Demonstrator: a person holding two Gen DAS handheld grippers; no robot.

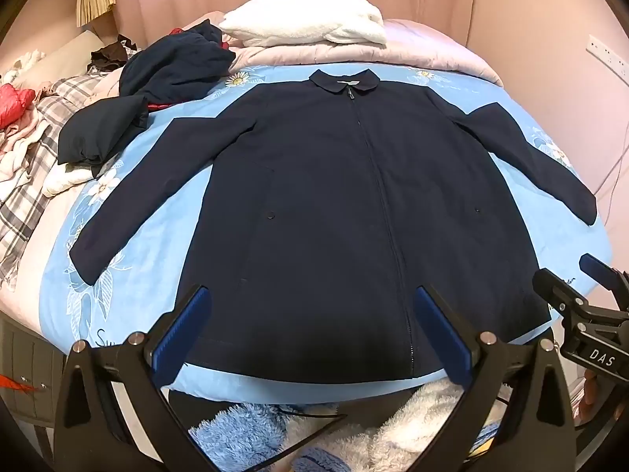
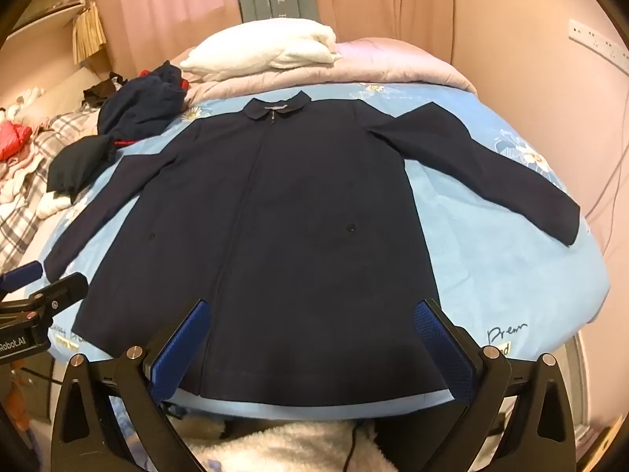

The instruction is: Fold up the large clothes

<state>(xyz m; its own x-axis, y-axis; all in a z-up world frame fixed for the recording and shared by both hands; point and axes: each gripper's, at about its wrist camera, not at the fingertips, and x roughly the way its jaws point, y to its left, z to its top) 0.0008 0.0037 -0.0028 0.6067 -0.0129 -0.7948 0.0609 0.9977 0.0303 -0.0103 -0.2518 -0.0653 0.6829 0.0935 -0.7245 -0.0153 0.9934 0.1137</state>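
Note:
A large navy zip-front jacket (image 1: 338,196) lies flat, front up, on a light blue floral sheet (image 1: 129,287), collar far, hem near, both sleeves spread out to the sides. It also shows in the right wrist view (image 2: 283,228). My left gripper (image 1: 312,299) is open and empty, hovering over the near hem, left of the zip. My right gripper (image 2: 312,310) is open and empty over the hem's right half. The right gripper also shows at the right edge of the left wrist view (image 1: 566,279), and the left gripper at the left edge of the right wrist view (image 2: 51,279).
A heap of dark navy clothes (image 1: 157,78) lies at the far left of the bed. A folded white fleece (image 1: 310,23) rests on a pink quilt (image 1: 412,53) behind the collar. Plaid and red clothes (image 1: 23,126) pile at the left. Fluffy fabric (image 1: 354,432) lies below the bed's near edge.

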